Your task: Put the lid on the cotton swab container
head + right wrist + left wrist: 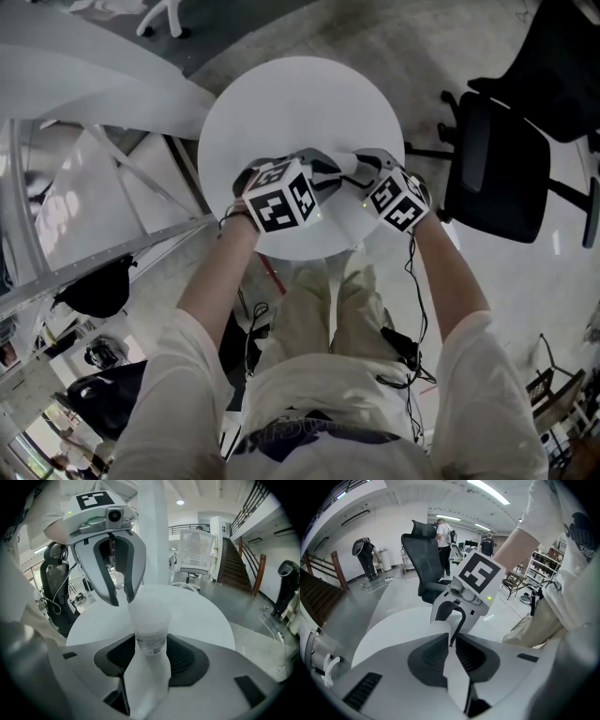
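The right gripper [150, 657] is clamped on the cotton swab container [151, 637], a translucent tube with a printed label, which stands upright between its pads. The lid [149, 604] sits at the container's top end. The left gripper [452, 645] faces the right one; its jaws are drawn to a narrow slit and pinch the lid's near edge. In the head view both grippers meet tip to tip above the near rim of the round white table [281, 103]. A black office chair [492, 169] stands just beside the table.
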A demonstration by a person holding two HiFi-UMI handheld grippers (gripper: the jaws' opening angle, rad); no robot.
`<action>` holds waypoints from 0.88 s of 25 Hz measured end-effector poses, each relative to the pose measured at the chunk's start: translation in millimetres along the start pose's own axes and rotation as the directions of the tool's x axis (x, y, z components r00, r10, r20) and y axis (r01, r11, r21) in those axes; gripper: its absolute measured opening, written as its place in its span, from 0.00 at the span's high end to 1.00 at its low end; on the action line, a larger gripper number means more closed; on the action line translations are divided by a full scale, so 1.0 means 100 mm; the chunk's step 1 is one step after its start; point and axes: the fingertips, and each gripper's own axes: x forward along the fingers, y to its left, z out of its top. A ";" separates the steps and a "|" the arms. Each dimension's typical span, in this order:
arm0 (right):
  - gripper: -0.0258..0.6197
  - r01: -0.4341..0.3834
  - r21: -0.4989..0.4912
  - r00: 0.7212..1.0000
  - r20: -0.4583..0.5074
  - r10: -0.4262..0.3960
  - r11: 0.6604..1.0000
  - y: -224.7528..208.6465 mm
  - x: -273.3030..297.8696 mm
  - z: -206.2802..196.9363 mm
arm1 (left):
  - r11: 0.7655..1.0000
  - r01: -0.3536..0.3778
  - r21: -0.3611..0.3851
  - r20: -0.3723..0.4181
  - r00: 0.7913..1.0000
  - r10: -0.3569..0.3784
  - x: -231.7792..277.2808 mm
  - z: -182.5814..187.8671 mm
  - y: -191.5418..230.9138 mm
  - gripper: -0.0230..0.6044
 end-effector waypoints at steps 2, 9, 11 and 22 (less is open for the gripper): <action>0.62 -0.001 -0.001 1.000 -0.001 0.001 1.000 0.00 0.01 -0.01 | 1.000 -0.003 -0.004 -0.003 1.000 0.003 0.01 -0.02 0.02 0.91; 0.62 0.003 0.003 1.000 0.004 -0.003 1.000 -0.01 0.00 -0.01 | 0.999 -0.010 -0.034 0.000 1.000 0.010 0.03 -0.02 0.07 0.96; 0.62 0.005 0.007 1.000 0.006 -0.005 1.000 -0.01 0.00 -0.01 | 0.999 -0.013 -0.050 0.009 1.000 0.013 0.03 -0.01 0.08 0.96; 0.62 0.010 0.012 1.000 0.007 -0.010 1.000 0.00 0.02 -0.01 | 0.996 -0.030 -0.089 0.044 0.998 0.034 0.03 -0.03 0.09 0.96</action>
